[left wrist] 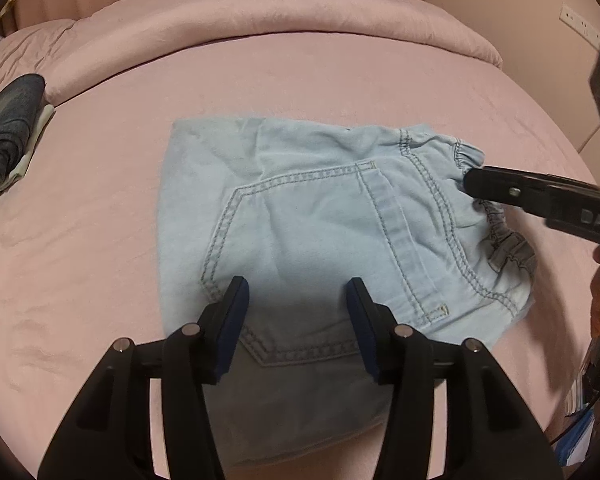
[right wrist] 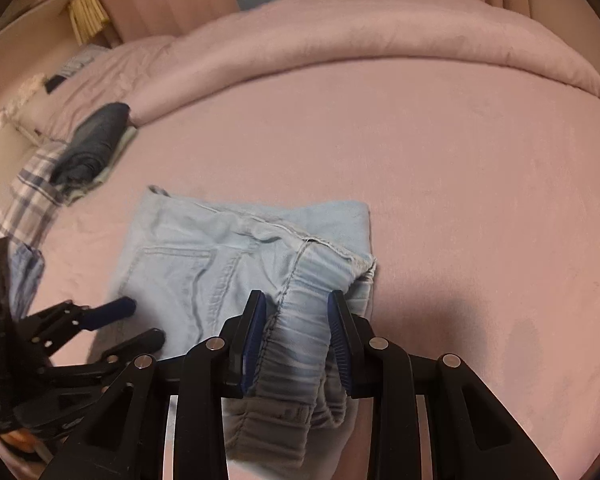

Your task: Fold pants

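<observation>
Light blue denim pants (left wrist: 300, 220) lie folded into a compact square on the pink bed sheet (left wrist: 100, 208), back pocket up. My left gripper (left wrist: 296, 300) hovers over their near edge with its blue pads apart and no fabric pinched between them. In the right wrist view the same pants (right wrist: 204, 248) show their elastic waistband bunched between the pads of my right gripper (right wrist: 296, 312), which is shut on it. The right gripper (left wrist: 470, 182) comes in from the right in the left wrist view. The left gripper (right wrist: 140, 322) stands open at the lower left of the right wrist view.
A stack of dark folded garments (left wrist: 8, 128) (right wrist: 96, 140) sits at the far left of the bed, beside a plaid cloth (right wrist: 32, 192). A rolled pink duvet (left wrist: 260, 20) runs along the back. The wall with a socket strip (left wrist: 580, 24) is on the right.
</observation>
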Demonstrator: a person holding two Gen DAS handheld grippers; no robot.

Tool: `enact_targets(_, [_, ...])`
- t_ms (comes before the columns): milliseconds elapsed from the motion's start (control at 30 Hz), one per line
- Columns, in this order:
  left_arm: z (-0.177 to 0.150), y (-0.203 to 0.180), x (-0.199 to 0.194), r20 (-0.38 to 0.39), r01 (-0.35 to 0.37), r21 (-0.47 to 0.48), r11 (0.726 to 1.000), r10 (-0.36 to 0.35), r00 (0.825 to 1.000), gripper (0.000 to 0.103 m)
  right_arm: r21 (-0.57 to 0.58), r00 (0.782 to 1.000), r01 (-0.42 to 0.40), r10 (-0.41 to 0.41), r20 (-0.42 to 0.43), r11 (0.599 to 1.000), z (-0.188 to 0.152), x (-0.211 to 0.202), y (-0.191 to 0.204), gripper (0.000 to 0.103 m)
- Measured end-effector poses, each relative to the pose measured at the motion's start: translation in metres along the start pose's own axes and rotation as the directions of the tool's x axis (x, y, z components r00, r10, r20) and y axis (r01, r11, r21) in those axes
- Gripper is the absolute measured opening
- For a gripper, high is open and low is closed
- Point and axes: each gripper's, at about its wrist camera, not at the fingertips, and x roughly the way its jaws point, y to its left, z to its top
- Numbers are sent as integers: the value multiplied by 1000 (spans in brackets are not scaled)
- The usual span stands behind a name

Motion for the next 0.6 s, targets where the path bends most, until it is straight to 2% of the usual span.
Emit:
enact_targets(167, [-14, 7, -14, 24, -14, -15, 1000, 15, 1000, 50, -29, 999, -45, 45, 18, 999, -9, -19, 10, 33])
enact_targets(333, [-30, 11, -18, 14, -18, -28, 999, 18, 1000, 53, -75, 998, -57, 56, -7, 996, -25, -19, 23, 33])
enact_targets(467, [-33, 9, -15, 17, -27, -17, 999, 27, 999, 54, -112, 999, 16, -20, -34, 994, -30, 3, 29, 34])
enact_targets(533, [-32, 11, -16, 16, -24, -24, 999, 24, 1000, 54, -118, 999, 20, -24, -34, 993, -31, 3, 29, 41])
enact_targets(600, [-32, 12, -19, 17, -17, -37, 999, 17, 1000, 54, -119, 999, 18, -22, -36, 993, -29, 0, 31, 43])
